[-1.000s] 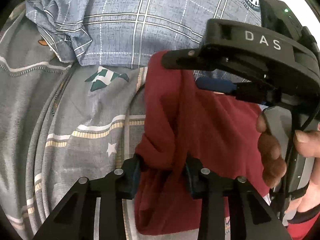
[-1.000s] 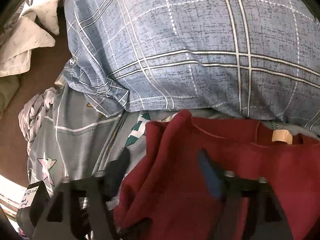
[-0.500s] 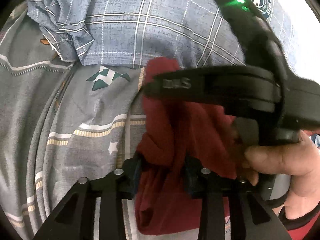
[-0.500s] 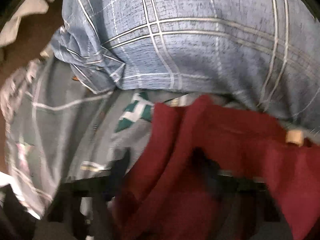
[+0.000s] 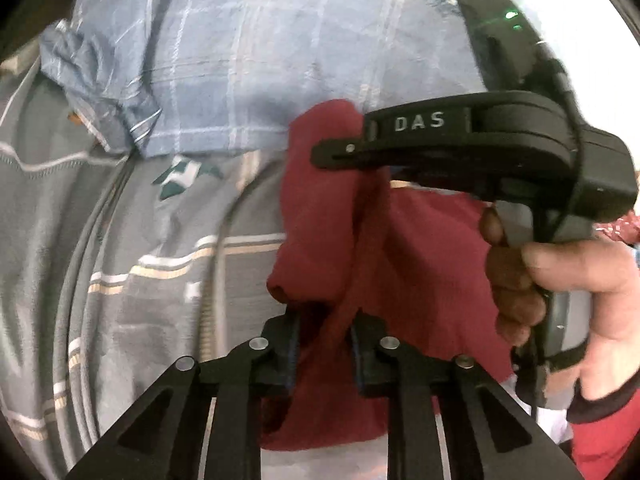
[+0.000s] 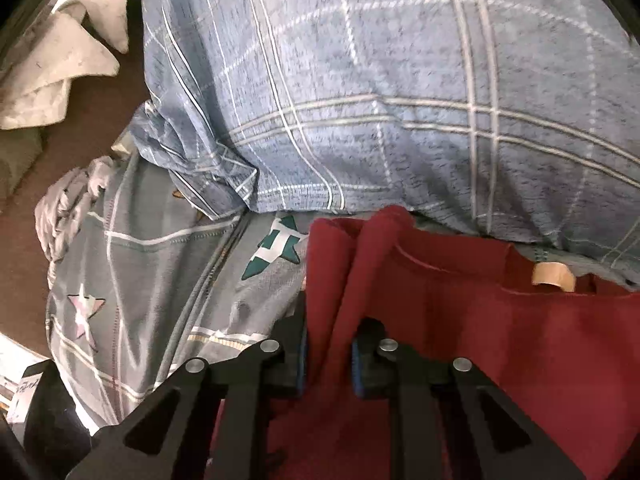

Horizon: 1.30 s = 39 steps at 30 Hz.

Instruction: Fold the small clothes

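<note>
Left gripper fingertips buried in red garment

A grey star-print bedsheet carries a blue plaid pillow and red garment.

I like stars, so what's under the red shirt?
The red shirt lies on a gray star-patterned bedsheet. Both grippers pinch the shirt. Whatever the shirt covers is hidden.
</note>
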### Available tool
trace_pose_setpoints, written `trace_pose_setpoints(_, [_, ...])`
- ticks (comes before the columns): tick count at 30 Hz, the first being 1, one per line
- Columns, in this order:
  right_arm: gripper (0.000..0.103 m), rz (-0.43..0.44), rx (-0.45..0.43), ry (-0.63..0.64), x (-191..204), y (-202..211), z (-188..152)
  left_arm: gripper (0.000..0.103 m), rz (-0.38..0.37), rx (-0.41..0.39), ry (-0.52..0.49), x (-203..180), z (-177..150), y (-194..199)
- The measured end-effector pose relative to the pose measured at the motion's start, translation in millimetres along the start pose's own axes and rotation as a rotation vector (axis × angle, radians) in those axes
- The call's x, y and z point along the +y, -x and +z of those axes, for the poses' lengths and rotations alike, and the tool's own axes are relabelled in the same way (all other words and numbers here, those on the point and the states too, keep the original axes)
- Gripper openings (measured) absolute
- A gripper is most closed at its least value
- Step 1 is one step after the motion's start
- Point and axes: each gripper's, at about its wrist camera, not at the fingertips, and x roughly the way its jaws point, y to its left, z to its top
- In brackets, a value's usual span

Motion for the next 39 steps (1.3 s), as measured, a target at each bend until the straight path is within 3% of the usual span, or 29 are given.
trace_pose_setpoints(5, [0.014,-0.011,-0.051,0.029,-6.9,54.0,-1.9,0.016,-0.070,-0.036,-0.060,-45.9,6.5,23.1])
trace_pose_setpoints(10, [0.014,-0.044,-0.107,0.020,-40.7,116.8,-9.0,0.016,-0.151,-0.017,-0.127,-103.1,15.6,19.0])
trace_pose_setpoints(17, [0.014,-0.146,-0.140,-0.083,-121.6,160.0,-37.0,0.016,-0.202,0.065,-0.231,-183.5,13.9,-26.7])
trace_pose_setpoints(23, [0.014,-0.203,-0.119,-0.214,-191.9,155.5,-61.5,0.017,-0.170,0.131,-0.263,-217.0,0.4,-77.8])
trace_pose_setpoints(25, [0.015,-0.210,-0.089,-0.273,-208.6,139.1,-66.2,0.024,-0.172,0.153,-0.255,-216.8,-2.2,-86.3])
trace_pose_setpoints(29, [0.030,-0.215,-0.089,-0.340,-222.4,132.2,-76.8,0.066,-0.301,0.173,-0.268,-206.5,1.2,-59.1])
trace_pose_setpoints(30, [0.034,-0.217,-0.097,-0.343,-221.8,136.6,-78.5,0.072,-0.319,0.147,-0.290,-200.4,1.9,-41.1])
trace_pose_setpoints(32, [0.047,-0.259,-0.107,-0.348,-218.8,154.8,-85.0,0.073,-0.298,0.083,-0.338,-185.4,0.1,-11.3])
trace_pose_setpoints(36, [0.061,-0.229,-0.165,-0.299,-194.7,203.8,-107.7,0.073,-0.094,0.002,-0.421,-150.7,-10.5,16.6])
trace_pose_setpoints(38, [0.074,-0.205,-0.177,-0.288,-184.1,213.1,-119.5,0.073,-0.015,0.004,-0.422,-136.4,-17.8,14.3])
trace_pose_setpoints(39, [0.075,-0.191,-0.175,-0.289,-178.0,211.9,-124.5,0.072,-0.001,0.025,-0.399,-129.2,-20.5,9.3])
